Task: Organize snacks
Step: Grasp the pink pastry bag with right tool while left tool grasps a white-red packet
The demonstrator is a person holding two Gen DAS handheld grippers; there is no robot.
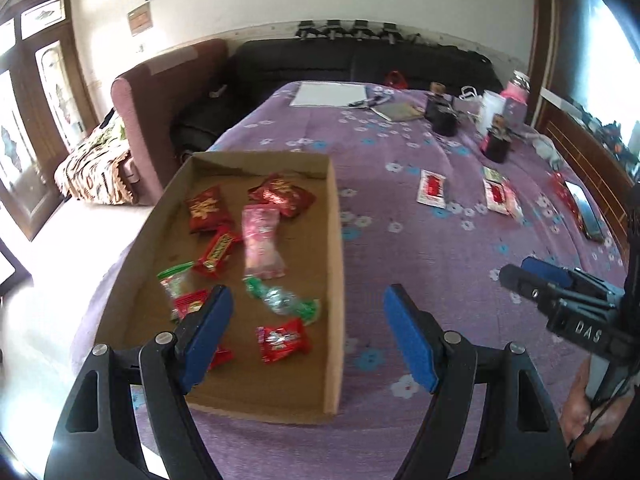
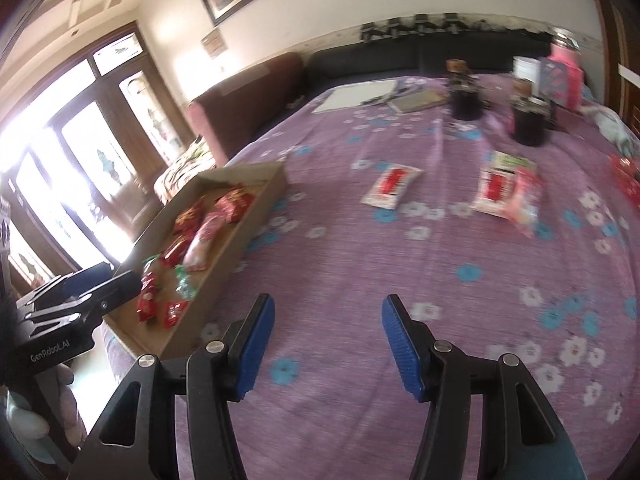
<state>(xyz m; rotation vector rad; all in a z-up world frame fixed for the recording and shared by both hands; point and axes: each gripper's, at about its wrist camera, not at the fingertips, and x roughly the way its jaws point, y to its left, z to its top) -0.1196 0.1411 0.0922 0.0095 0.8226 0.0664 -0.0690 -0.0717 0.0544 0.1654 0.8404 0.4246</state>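
left gripper (image 1: 308, 336) spread wide, empty, above cardboard tray (image 1: 336, 248) of snack packets (image 1: 262, 240), right gripper (image 2: 328, 344) spread, nothing in it, two white-red sachets (image 2: 390, 186) on purple floral bedsheet (image 2: 400, 272) at 12 o'clock

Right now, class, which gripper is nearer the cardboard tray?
Left. The left gripper hangs open over the cardboard tray's near end; the right gripper is open above bare bedsheet beside it.
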